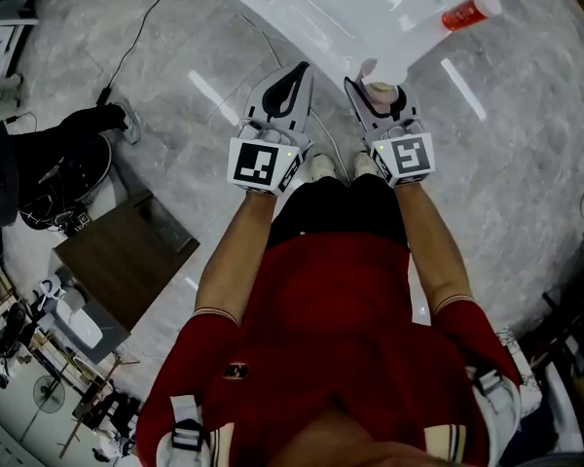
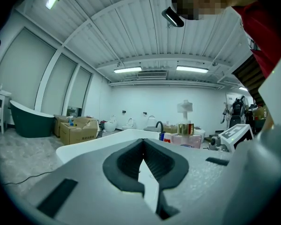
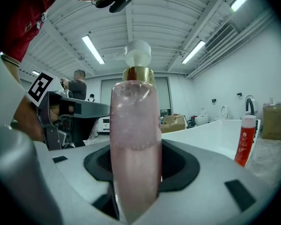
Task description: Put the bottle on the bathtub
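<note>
The carrying step seemed to be in hand: the right gripper clamped the pink bottle upright, just short of the bathtub. The left gripper was closed and empty. The next move probably called for reaching over the rim, setting the bottle down flat, then letting go.

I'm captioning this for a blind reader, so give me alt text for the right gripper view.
A clear pump bottle of pink liquid with a gold collar stands upright, clamped in the right claw and filling the centre. Behind it at right, a red bottle stands on the rim of the white bathtub.
</note>
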The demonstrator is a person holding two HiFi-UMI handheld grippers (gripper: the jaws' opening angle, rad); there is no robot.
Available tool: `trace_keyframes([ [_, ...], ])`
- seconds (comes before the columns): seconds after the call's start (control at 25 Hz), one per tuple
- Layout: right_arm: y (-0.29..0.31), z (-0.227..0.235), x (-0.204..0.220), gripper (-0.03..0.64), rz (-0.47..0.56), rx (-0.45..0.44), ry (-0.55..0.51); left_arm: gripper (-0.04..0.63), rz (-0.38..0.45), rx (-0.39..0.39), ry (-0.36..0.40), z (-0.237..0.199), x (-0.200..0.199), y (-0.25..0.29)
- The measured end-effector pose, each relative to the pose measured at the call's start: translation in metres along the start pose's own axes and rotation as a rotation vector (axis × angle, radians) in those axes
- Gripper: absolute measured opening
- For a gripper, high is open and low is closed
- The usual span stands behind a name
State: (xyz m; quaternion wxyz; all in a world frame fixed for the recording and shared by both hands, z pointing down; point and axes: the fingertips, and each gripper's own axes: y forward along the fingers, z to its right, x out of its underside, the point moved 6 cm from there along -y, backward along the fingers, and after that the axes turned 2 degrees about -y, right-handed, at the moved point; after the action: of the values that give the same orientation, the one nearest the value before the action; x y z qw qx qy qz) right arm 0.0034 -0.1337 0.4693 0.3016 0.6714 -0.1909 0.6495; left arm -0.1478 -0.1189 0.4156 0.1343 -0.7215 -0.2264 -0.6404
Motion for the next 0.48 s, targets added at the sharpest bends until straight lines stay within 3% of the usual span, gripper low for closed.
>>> trace_keyframes([
  [0.48,0.023,0.015,0.047,0.215,-0.041,0.009,0.006,0.006,-0.029,0.040,0.003,-0.008,0.023,0.028],
])
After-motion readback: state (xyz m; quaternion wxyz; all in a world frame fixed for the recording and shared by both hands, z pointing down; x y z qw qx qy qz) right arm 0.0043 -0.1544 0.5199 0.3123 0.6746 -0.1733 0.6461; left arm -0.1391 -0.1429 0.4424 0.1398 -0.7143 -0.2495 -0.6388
